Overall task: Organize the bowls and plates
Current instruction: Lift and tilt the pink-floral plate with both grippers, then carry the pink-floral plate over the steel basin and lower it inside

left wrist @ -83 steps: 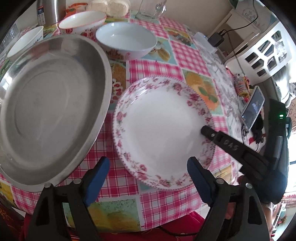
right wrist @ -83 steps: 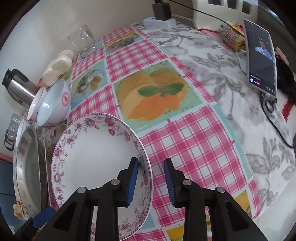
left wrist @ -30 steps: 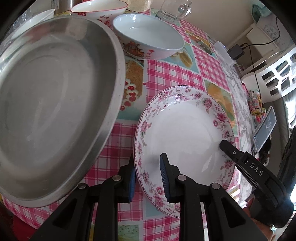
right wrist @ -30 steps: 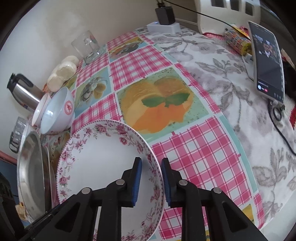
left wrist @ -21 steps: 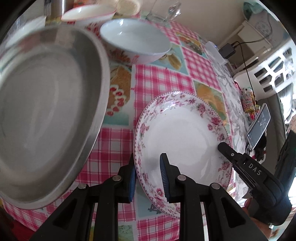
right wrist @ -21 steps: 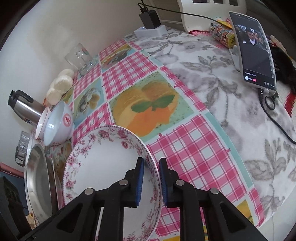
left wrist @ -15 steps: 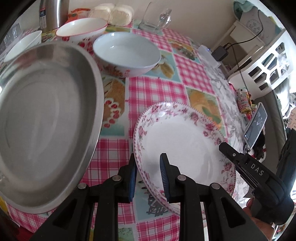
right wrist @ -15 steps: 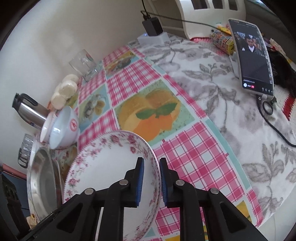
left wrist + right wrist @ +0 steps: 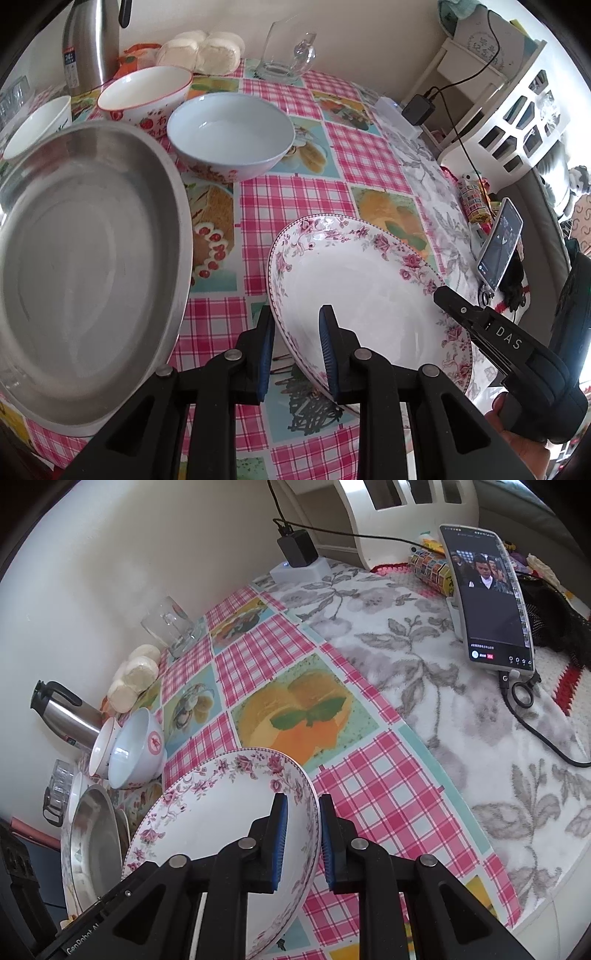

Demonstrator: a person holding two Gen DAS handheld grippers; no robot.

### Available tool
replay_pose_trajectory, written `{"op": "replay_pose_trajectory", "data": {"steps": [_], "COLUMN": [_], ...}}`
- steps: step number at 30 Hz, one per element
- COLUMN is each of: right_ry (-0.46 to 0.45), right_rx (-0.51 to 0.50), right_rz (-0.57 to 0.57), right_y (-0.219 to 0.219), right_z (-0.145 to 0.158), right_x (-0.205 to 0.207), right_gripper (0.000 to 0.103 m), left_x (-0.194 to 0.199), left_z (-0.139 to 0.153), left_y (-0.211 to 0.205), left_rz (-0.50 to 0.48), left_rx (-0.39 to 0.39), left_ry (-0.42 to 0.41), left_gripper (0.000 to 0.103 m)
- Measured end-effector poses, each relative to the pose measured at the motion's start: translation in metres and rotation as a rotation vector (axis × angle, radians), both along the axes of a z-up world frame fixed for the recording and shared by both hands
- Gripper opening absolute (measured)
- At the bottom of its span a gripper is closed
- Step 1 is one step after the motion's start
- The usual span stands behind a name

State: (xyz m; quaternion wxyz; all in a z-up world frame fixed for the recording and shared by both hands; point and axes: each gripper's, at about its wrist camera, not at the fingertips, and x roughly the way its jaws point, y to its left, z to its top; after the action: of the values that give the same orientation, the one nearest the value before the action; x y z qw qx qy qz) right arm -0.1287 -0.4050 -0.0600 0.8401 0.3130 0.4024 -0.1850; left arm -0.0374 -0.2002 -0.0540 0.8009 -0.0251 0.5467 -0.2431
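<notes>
Gripping the floral plate (image 9: 362,280) from 2 sides: left gripper (image 9: 295,347) is closed on its rim at 7 o'clock, right gripper (image 9: 300,843) is clamped on the opposite rim, plate tilted and lifted off the checked tablecloth (image 9: 295,192). Steel pan (image 9: 85,266) sits at 9 o'clock of the plate, pale blue bowl (image 9: 231,133) at 11 o'clock, 2 more bowls behind it.

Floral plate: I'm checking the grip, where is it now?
The floral plate is off the tablecloth, clamped between the left gripper and right gripper, right of the steel basin.
</notes>
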Motion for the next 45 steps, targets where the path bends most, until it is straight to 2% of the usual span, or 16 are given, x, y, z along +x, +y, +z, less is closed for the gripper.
{"op": "replay_pose_trajectory", "data": {"steps": [15, 25, 45], "right_ry": [-0.107, -0.16, -0.186], "right_rx": [-0.05, -0.076, -0.103], "right_rz": [-0.024, -0.001, 0.089], "right_y": [0.009, 0.027, 0.09], "right_z": [0.03, 0.048, 0.07], "right_x": [-0.011, -0.006, 0.031], "right_gripper": [0.018, 0.018, 0.018], "left_x": [-0.001, 0.005, 0.036], "left_z": [0.037, 0.054, 0.071], "left_y": [0.013, 0.034, 0.101], "left_rz": [-0.012, 0.012, 0.108], "left_rx": [-0.101, -0.137, -0.162], "left_ry": [-0.072, -0.106, -0.129], "left_gripper": [0.025, 0.025, 0.025]}}
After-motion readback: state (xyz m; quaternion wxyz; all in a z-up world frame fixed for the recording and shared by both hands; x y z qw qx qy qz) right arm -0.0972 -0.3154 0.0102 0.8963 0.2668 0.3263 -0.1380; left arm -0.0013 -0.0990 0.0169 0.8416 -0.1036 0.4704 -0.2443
